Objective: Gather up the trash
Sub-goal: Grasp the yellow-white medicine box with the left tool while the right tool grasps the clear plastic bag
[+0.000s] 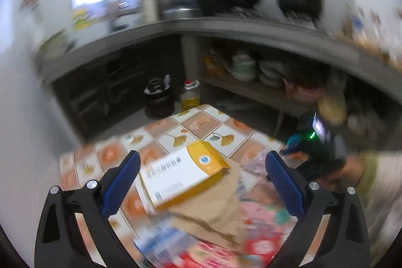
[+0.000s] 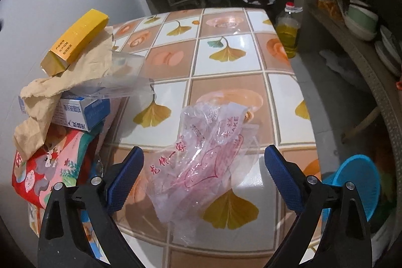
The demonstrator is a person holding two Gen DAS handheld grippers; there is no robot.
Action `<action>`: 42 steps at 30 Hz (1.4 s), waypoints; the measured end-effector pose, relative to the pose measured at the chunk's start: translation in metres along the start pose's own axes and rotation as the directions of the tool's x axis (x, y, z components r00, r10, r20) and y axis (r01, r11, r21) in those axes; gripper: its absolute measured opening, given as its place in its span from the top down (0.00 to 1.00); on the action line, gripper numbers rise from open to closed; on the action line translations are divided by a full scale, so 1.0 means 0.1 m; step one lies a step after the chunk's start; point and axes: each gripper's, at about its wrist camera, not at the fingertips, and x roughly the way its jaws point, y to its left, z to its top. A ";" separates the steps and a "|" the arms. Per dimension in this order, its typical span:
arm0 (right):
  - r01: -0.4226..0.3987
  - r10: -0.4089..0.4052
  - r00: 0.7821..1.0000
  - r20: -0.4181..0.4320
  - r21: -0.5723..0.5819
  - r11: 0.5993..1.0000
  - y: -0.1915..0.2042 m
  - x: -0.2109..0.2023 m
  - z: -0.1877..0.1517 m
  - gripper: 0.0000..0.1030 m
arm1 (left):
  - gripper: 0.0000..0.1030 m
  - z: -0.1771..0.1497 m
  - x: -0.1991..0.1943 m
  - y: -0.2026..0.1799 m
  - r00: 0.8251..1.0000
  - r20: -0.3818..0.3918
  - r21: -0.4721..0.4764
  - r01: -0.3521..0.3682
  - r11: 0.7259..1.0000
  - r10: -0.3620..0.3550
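The right gripper point(image 2: 203, 177) hangs spread over a crumpled clear plastic bag point(image 2: 208, 150) lying on the tiled table point(image 2: 226, 62); the thin film could slip free or snag. The left gripper point(image 1: 202, 176), also spread, hovers above one yellow box point(image 1: 183, 175) atop brown paper point(image 1: 216, 212); nudging it may topple the pile. Beyond stands one oil bottle point(image 2: 287, 29).

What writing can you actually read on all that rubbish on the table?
"AKE", end of a cut-off word: clear plastic bag.
Red Chinese characters on the bag: legible print, not transcribed here.
Yellow box: print too small.
Blue-white carton: too small.
Red patterned bag: unreadable.
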 end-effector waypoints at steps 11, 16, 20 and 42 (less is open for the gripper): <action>-0.163 0.162 0.985 -0.067 -0.014 0.987 -0.14 0.11 0.03 0.11 | 0.05 0.08 0.92 0.06 0.920 -0.385 0.287 0.196 0.938 -0.075; -0.189 0.187 0.980 -0.070 -0.029 0.982 -0.16 0.13 0.05 0.11 | 0.05 0.03 1.24 0.01 0.882 -0.469 0.370 0.249 0.895 -0.051; -0.208 0.207 0.976 -0.067 -0.020 0.978 -0.19 0.14 0.09 0.11 | 0.05 -0.08 1.40 0.00 0.853 -0.521 0.398 0.271 0.877 -0.028; -0.271 0.268 0.961 -0.072 -0.032 0.962 -0.20 0.21 0.16 0.27 | 0.11 -0.08 1.55 0.19 0.850 -0.521 0.297 0.264 0.918 -0.075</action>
